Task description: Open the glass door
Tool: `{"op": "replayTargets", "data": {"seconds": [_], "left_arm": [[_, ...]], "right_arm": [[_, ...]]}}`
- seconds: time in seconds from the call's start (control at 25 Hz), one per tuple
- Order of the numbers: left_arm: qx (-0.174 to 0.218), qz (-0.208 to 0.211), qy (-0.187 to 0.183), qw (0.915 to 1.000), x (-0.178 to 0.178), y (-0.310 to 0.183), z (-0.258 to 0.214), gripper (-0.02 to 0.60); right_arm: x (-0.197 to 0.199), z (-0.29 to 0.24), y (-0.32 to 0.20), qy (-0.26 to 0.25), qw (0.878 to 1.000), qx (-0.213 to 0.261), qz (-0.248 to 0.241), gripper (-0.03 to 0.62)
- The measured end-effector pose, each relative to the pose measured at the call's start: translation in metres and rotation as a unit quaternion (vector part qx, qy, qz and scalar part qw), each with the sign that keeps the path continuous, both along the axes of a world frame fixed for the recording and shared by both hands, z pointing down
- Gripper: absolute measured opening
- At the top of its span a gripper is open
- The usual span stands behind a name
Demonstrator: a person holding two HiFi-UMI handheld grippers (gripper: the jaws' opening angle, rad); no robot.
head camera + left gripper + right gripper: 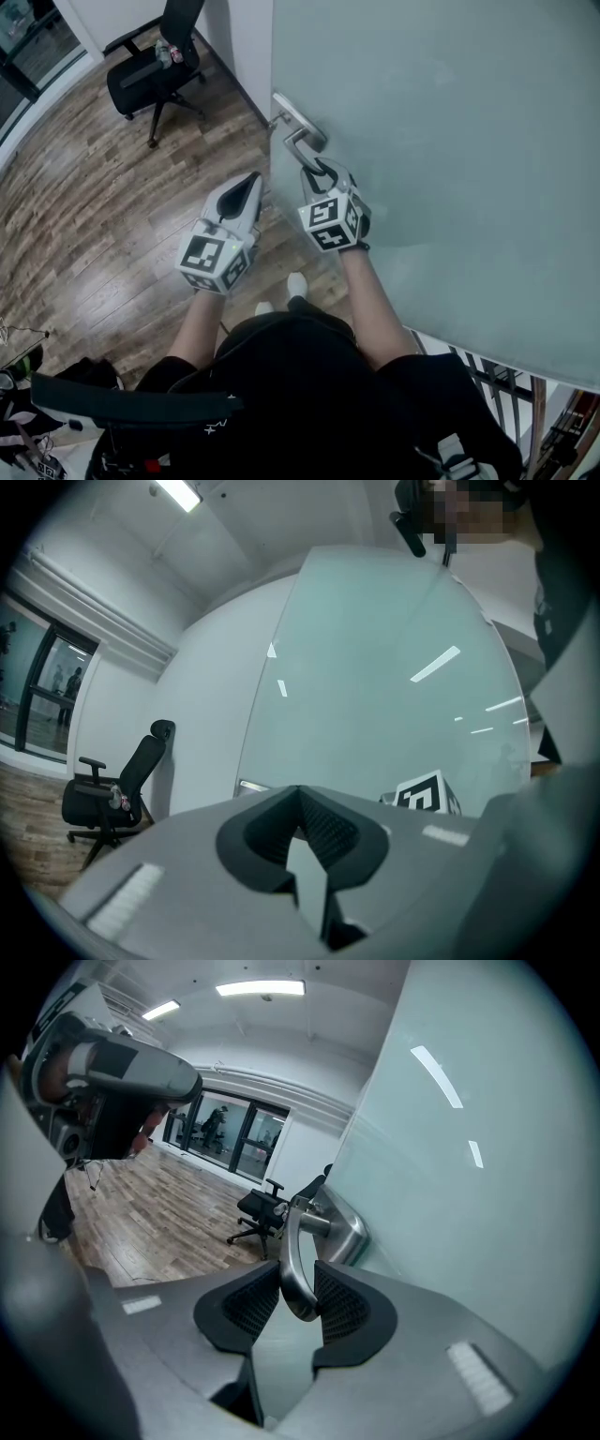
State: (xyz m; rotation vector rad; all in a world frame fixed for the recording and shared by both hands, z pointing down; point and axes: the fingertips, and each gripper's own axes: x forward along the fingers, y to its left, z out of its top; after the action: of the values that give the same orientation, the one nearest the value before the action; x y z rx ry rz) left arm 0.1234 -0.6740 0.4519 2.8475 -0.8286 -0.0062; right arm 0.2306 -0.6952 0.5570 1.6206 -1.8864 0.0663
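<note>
Frosted glass door (pixel 450 141) across the right of the head view, metal lever handle (pixel 298 141) at its left edge. Clamped on that handle: right gripper (pixel 319 169), fingers (pixel 342 1307) pressing either side of the lever, forearm extended straight ahead, gripper tilted downward. Just beside it, clear of the door: left gripper (pixel 246 187), held level, fingers (pixel 328 832) closed together, empty. Wooden floor (pixel 84 216) beneath; office chair (pixel 150 70) well apart.

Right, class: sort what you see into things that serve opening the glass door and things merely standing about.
Job: glass door; door handle; right gripper, fingers closed on that handle.
Bystanders: office chair; wooden floor; left gripper, holding nothing.
</note>
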Motion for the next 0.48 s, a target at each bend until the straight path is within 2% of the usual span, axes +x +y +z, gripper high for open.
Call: {"op": "replayTargets", "data": {"seconds": [0.48], "left_arm": [[0.0, 0.01, 0.001, 1.0, 0.018, -0.01, -0.004, 0.0]], "right_arm": [[0.019, -0.001, -0.01, -0.001, 1.0, -0.001, 0.015, 0.115]]}}
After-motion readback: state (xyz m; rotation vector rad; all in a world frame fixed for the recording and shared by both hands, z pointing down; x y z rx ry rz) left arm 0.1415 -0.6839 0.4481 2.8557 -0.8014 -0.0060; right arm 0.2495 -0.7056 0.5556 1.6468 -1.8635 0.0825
